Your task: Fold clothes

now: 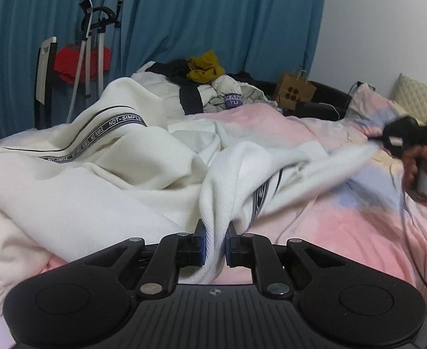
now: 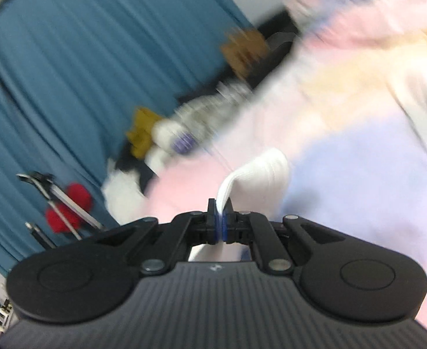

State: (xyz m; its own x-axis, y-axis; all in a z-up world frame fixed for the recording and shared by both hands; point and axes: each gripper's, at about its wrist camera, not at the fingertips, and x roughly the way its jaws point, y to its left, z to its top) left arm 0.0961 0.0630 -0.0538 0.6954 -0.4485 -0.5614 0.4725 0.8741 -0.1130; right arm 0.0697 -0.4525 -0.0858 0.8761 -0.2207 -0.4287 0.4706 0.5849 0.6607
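Across a pink bed (image 1: 344, 226), at twelve o'clock from the left gripper (image 1: 215, 242), lies a white garment (image 1: 120, 171). Both it and the right gripper (image 2: 221, 221) are clenched on ribbed edges; a hard sideways pull could tear thin cloth free.

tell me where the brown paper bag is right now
In the left wrist view the brown paper bag stands at the far edge of the bed, right of the clothes pile, against the blue curtain.
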